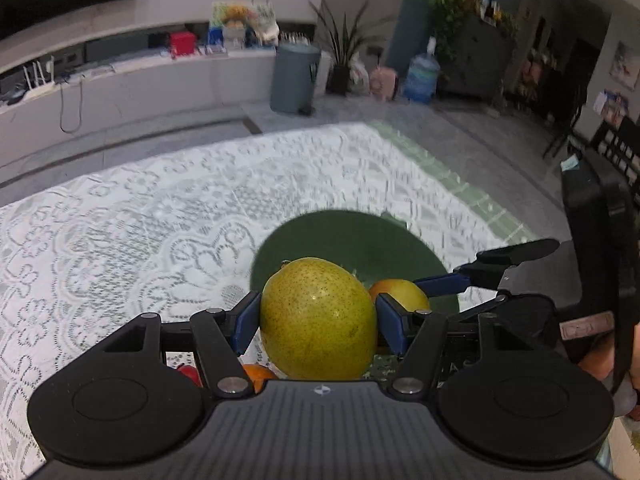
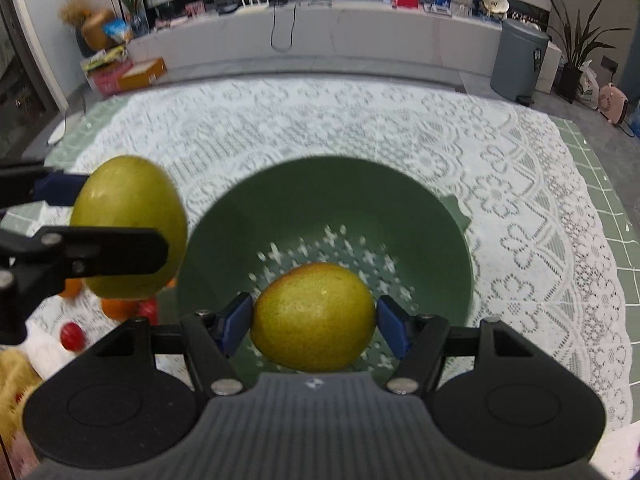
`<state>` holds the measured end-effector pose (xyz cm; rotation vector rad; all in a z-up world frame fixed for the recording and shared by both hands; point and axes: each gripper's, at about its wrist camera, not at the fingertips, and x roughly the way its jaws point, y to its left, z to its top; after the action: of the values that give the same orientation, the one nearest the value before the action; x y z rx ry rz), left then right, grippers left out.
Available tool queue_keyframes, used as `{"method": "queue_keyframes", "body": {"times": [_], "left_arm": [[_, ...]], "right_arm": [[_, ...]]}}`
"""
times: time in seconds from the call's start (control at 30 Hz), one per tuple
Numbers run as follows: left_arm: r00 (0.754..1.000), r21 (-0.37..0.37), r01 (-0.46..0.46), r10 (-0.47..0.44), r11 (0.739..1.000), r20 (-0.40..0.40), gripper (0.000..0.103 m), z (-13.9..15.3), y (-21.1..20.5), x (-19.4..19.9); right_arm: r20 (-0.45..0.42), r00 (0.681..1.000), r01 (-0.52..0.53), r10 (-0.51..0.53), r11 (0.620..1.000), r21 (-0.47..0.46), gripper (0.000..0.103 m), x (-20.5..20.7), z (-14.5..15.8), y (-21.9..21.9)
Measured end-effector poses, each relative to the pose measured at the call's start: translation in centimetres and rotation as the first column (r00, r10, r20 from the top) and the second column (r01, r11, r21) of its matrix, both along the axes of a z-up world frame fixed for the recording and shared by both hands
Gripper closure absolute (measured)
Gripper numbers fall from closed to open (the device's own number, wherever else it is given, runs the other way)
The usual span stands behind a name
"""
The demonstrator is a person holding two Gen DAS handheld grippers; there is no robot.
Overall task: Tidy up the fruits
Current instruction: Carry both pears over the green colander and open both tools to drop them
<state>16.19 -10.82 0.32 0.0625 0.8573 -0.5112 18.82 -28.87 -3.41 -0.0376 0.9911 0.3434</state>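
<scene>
**Two pears heading for the green bowl**

The left gripper (image 1: 318, 320) pinches a yellow-green pear (image 1: 318, 320); the right gripper (image 2: 314, 320) pinches a second pear (image 2: 314, 316) directly above the green bowl (image 2: 304, 200) on the lace-covered surface (image 2: 400, 120). Lower the right one near the bowl's perforated floor before releasing, then bring the left across. Small fruits, probably oranges (image 2: 118, 308), wait beside the bowl.

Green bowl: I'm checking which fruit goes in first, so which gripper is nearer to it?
Right. The right gripper holds its fruit over the green bowl; the left gripper is beside the rim.
</scene>
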Motion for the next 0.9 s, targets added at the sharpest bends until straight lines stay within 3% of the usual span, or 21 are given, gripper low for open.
{"method": "queue_keyframes", "body": {"times": [0.33,0.9], "left_arm": [[0.996,0.110,0.073,-0.066,0.991,-0.065,0.032,-2.4,-2.6,2.7],[0.981,0.162,0.126,-0.098,0.979,-0.170,0.032,-5.3,-3.5,4.4]], "right_arm": [[-0.079,0.997,-0.029,0.024,0.998,-0.064,0.038,1.2,-1.9,1.2],[-0.182,0.983,-0.061,0.039,0.991,-0.116,0.038,2.2,-3.8,2.4]]}}
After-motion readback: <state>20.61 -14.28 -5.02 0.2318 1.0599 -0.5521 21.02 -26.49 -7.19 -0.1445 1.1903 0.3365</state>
